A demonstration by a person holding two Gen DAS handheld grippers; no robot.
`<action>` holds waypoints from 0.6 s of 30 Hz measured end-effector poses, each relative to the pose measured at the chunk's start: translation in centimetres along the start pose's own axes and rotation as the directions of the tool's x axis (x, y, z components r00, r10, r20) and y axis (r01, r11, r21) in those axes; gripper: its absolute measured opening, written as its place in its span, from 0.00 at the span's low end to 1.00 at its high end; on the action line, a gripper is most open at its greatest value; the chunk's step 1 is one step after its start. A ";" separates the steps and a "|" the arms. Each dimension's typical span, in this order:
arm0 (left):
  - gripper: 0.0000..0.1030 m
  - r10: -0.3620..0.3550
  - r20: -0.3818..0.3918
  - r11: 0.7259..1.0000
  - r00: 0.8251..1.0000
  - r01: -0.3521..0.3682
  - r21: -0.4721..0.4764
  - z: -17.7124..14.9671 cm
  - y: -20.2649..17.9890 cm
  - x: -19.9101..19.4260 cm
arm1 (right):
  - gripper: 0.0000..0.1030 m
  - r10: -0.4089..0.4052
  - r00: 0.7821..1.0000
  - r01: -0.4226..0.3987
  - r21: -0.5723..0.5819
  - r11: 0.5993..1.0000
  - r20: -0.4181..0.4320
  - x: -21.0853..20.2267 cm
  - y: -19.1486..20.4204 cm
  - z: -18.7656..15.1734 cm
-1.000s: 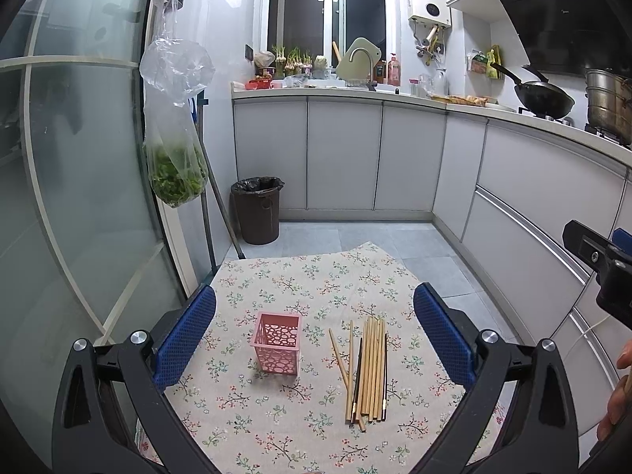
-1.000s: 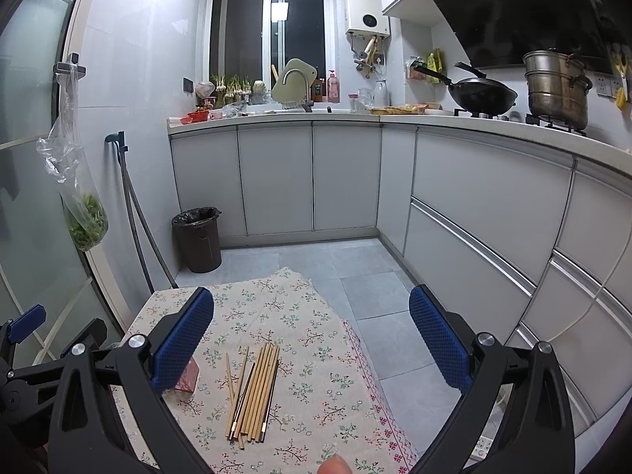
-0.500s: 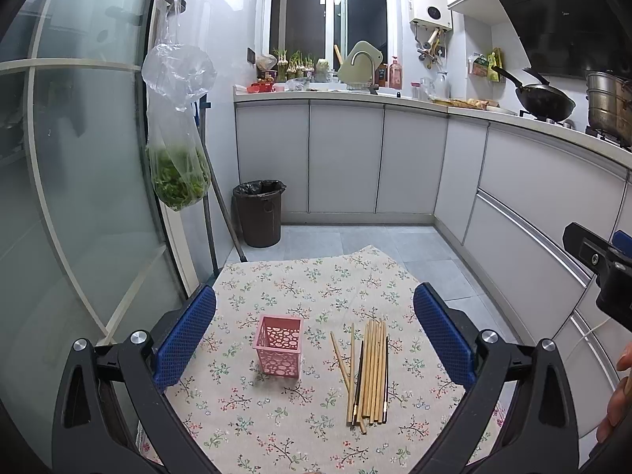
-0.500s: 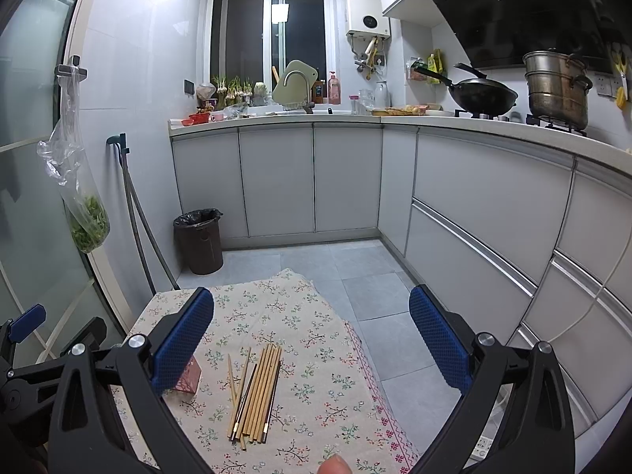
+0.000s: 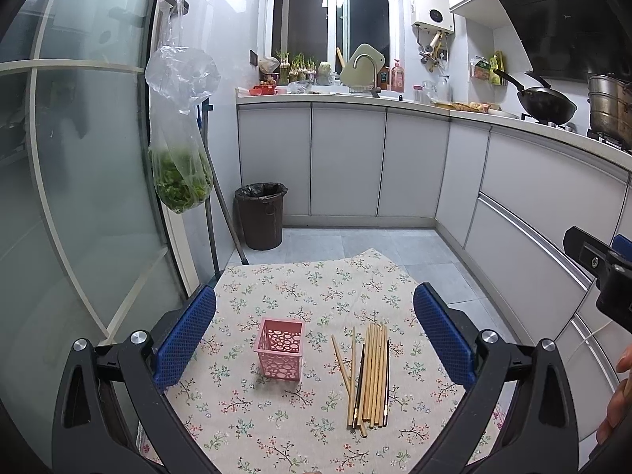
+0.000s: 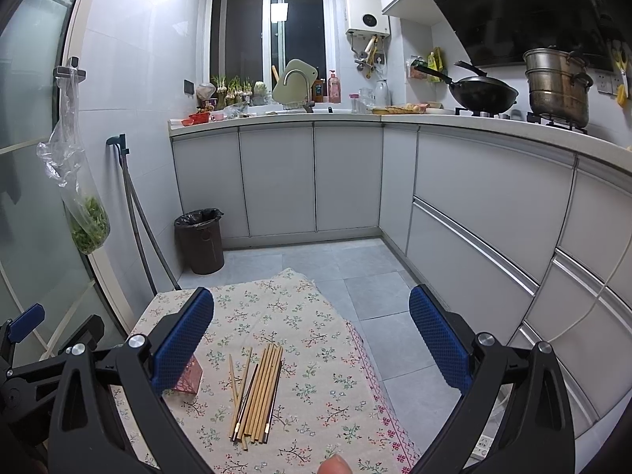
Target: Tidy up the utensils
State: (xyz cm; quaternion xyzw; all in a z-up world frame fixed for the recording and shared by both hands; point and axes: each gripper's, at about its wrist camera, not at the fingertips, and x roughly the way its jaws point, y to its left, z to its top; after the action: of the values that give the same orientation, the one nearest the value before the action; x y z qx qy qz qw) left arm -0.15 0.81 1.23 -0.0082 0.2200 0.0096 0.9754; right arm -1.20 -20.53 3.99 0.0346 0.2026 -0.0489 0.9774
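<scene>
A pink perforated holder (image 5: 279, 348) stands upright on a floral tablecloth (image 5: 300, 288). Right of it lies a bundle of several wooden chopsticks (image 5: 369, 375) side by side. My left gripper (image 5: 314, 331) is open and empty, raised above and in front of the holder. My right gripper (image 6: 312, 339) is open and empty, held above the cloth. In the right wrist view the chopsticks (image 6: 258, 389) lie below between its fingers, and the holder (image 6: 189, 379) is mostly hidden behind its left finger (image 6: 181, 339). The left gripper's body (image 6: 23, 355) shows at the lower left there.
The tablecloth's right edge (image 6: 371, 371) drops to a grey tiled floor. A dark bin (image 5: 260, 215) stands by white cabinets (image 5: 347, 162). A bag of greens (image 5: 179, 173) hangs on the glass door at left. A wok (image 6: 482, 96) and pot (image 6: 557, 85) sit on the counter.
Both views have shifted slightly, with the holder and chopsticks sitting a little lower in the left wrist view. Nothing on the cloth has moved and both grippers stay open.
</scene>
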 end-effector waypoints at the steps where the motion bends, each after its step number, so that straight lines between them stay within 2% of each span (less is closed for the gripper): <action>1: 0.93 0.000 0.001 1.000 1.000 0.000 -0.001 0.0 0.0 0.0 | 0.94 0.000 1.000 0.000 0.000 1.000 -0.001 0.1 0.0 0.0; 8: 0.93 0.004 0.010 1.000 1.000 -0.004 -0.006 0.5 0.0 0.2 | 0.94 0.009 1.000 -0.009 0.001 1.000 -0.015 0.4 -0.4 0.1; 13: 0.93 0.008 0.042 1.000 0.999 -0.009 0.028 1.0 -0.2 1.2 | 0.94 0.039 0.997 -0.038 0.018 0.999 -0.067 2.1 -0.8 1.0; 15: 0.93 -0.008 0.023 0.999 1.000 0.007 0.033 1.1 -0.3 2.0 | 0.94 0.060 0.994 -0.057 0.032 0.998 -0.095 3.0 -1.1 1.3; 18: 0.93 -0.031 -0.049 0.998 0.998 0.033 0.049 1.3 -0.4 4.4 | 0.94 0.070 0.985 -0.065 0.039 0.997 -0.156 5.4 -1.5 1.7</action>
State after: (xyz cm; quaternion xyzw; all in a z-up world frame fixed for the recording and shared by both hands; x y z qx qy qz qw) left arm 4.38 0.49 0.50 0.0121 0.2436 -0.0116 0.9697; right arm 4.28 -22.61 3.35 0.0619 0.2769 -0.0164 0.9588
